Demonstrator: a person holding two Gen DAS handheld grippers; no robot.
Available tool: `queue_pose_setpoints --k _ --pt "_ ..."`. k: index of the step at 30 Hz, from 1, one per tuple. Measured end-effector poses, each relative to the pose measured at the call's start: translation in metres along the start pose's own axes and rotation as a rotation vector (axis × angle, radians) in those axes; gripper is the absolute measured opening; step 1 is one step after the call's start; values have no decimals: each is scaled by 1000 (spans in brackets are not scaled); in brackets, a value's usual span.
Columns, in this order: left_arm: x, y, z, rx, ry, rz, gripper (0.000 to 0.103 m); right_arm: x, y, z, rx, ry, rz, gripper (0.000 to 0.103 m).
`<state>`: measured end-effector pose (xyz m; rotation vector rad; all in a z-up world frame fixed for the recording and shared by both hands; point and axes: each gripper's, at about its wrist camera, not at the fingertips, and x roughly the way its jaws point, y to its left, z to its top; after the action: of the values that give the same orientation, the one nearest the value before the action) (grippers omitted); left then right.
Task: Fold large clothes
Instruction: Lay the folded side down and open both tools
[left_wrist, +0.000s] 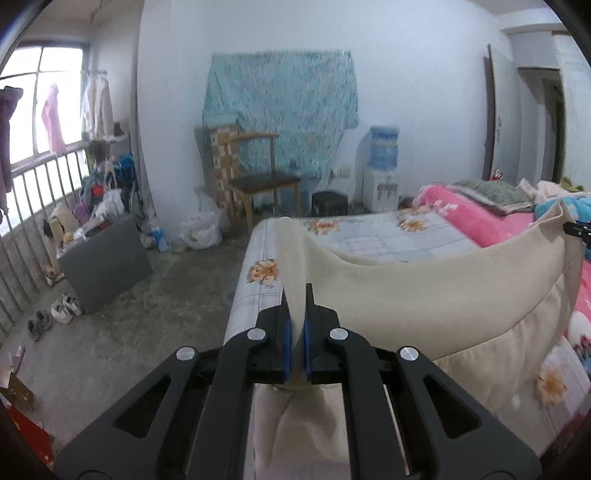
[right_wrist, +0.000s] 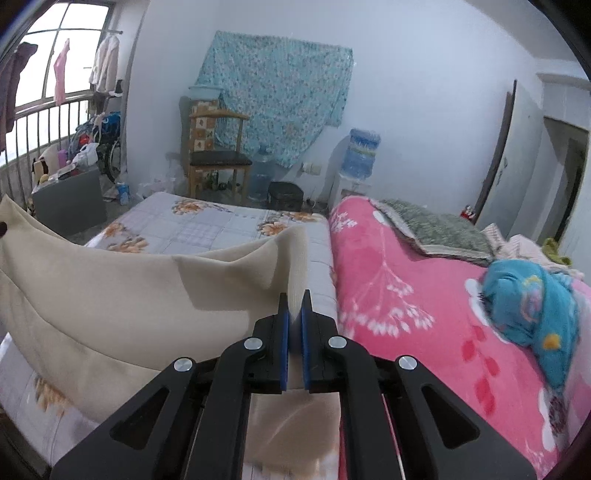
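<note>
While both grippers hold the cloth up off the bed, the fold itself looks barely begun. Nearest the left wrist camera, the left gripper (left_wrist: 296, 295) has its jaws pinched tight on one end of the beige garment (left_wrist: 424, 291), the fabric squeezed between the blue pads (left_wrist: 286, 347) and hanging loose beneath. In the right wrist view the right gripper (right_wrist: 294, 301) is clamped the same way on the other end of the garment (right_wrist: 110, 280).

Between the two grips the top edge sags in a shallow curve, and the lower part drapes down toward the bed (left_wrist: 373, 236), so the cloth is lifted and spread but no crease is laid yet. I judge this to be the carrying stage: the held edge has yet to be brought over and set down, and any further halving is all to come.

Farther out in the right view, at about 3 o'clock of the gripper, a pink blanket (right_wrist: 406, 280) covers the rest of the bed, with a crumpled blue cloth (right_wrist: 528, 306) on it. Farthest, toward 12 o'clock, a wooden chair (right_wrist: 218, 155) and a water dispenser (right_wrist: 360, 158) stand against the wall.
</note>
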<state>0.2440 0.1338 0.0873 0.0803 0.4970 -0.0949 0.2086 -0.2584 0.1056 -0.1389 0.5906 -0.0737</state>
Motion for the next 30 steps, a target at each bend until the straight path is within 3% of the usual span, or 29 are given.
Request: queue_pose_setpoints --k 4,6,8,10,12,17,20,23,25,27,30 --pt "83 -4 9 14 121 21 5 75 1 9 17 82 16 6" --pt "133 -8 -1 29 237 39 8 119 6 2 13 149 16 6" --pt "174 -10 -18 36 365 81 15 161 8 -11 18 249 25 8" --pt "191 -4 -27 19 408 92 26 187 6 -20 9 322 14 16" --pt "185 8 -27 -25 395 115 32 191 -3 -23 7 335 -18 24" --pt "141 50 -16 -115 328 171 31 139 -41 -15 102 247 -52 24" --pt "109 45 -20 -129 306 36 31 105 -46 -22 136 246 53 24" --pt "93 30 -43 -133 366 -116 31 79 -33 -48 120 320 190 23" --pt "93 24 -66 -141 434 -122 32 73 -27 -67 120 375 228 21" --pt "98 26 -86 -149 489 -75 32 75 -29 -96 116 450 182 21" --pt "94 39 -97 -224 461 -93 32 87 -55 -133 208 531 122 19"
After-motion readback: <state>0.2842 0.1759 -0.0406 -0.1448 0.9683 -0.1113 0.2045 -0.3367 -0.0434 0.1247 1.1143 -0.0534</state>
